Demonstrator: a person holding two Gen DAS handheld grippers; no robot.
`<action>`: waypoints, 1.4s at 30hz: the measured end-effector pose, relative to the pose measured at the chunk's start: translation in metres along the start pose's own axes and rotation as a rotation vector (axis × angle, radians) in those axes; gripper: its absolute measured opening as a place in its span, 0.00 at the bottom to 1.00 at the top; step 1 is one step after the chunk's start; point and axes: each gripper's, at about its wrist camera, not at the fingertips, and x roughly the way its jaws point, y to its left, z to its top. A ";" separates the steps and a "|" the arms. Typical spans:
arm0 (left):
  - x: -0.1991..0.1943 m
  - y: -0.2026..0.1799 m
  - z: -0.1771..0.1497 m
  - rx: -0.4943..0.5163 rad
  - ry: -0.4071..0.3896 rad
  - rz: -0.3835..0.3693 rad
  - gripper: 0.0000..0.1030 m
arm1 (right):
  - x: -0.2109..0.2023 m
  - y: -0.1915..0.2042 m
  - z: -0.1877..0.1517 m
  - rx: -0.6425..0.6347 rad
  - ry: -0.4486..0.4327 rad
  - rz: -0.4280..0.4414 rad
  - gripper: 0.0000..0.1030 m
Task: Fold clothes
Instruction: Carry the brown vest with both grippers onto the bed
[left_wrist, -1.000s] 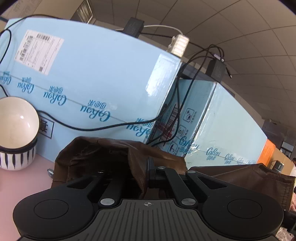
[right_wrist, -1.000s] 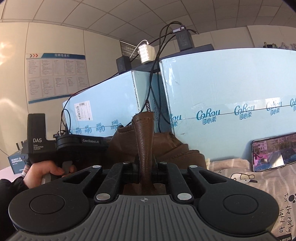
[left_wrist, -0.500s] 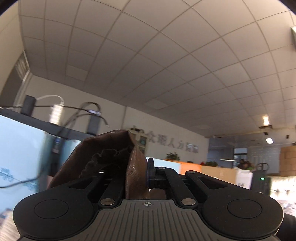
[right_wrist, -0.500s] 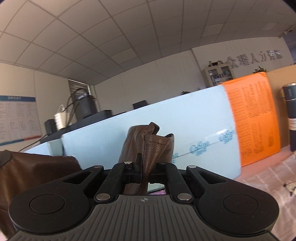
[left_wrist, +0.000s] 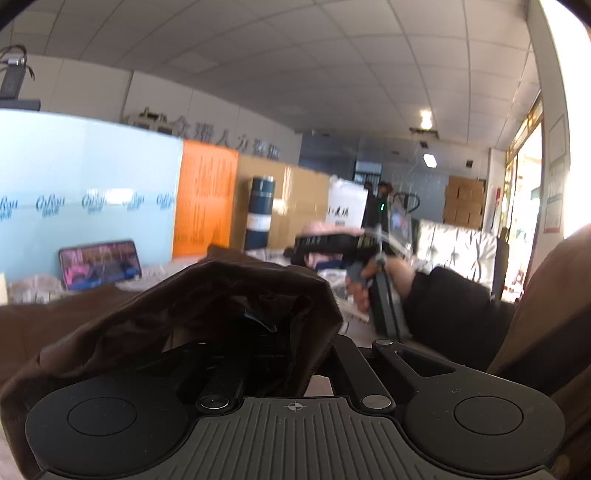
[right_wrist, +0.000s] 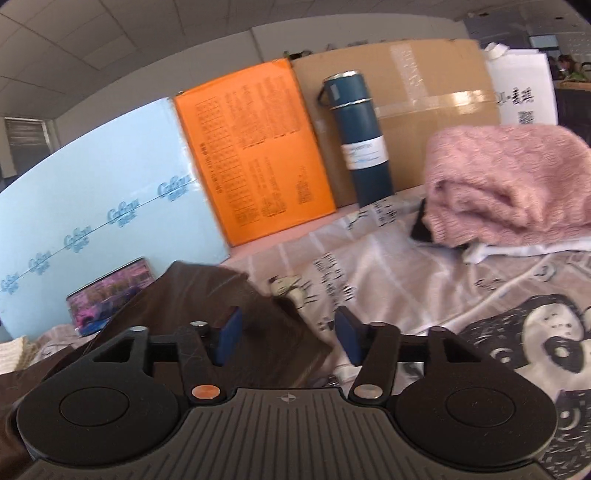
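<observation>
A brown leather-like garment (left_wrist: 207, 306) drapes over my left gripper (left_wrist: 273, 354) and hides its fingers; the linkage looks drawn in, shut on the cloth. In the right wrist view the same brown garment (right_wrist: 207, 325) lies on the patterned sheet (right_wrist: 424, 295) at lower left. My right gripper (right_wrist: 286, 338) is open, its blue pads (right_wrist: 229, 334) apart; the left pad is over the garment's edge and nothing is held. The person's hand with the right gripper body (left_wrist: 373, 280) shows in the left wrist view.
A folded pink knit (right_wrist: 506, 184) lies on a white cloth at the right. A dark blue flask (right_wrist: 358, 136), an orange sheet (right_wrist: 255, 147), a cardboard box (right_wrist: 424, 92) and light blue boxes (right_wrist: 92, 206) stand behind. A phone (right_wrist: 110, 299) leans against the blue box.
My right gripper has opened and let go of the brown garment, which now lies on the sheet. Both views have swung right and downward. My left gripper still holds the cloth.
</observation>
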 end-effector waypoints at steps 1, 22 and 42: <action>0.003 -0.005 -0.005 0.012 0.038 0.011 0.02 | -0.003 0.000 0.004 0.011 -0.008 0.021 0.77; 0.010 -0.024 -0.034 -0.032 0.122 0.079 0.17 | 0.083 0.120 0.003 -0.087 0.378 0.138 0.06; 0.003 -0.019 -0.019 -0.005 0.024 -0.051 0.07 | 0.004 0.091 0.032 -0.056 0.256 0.277 0.60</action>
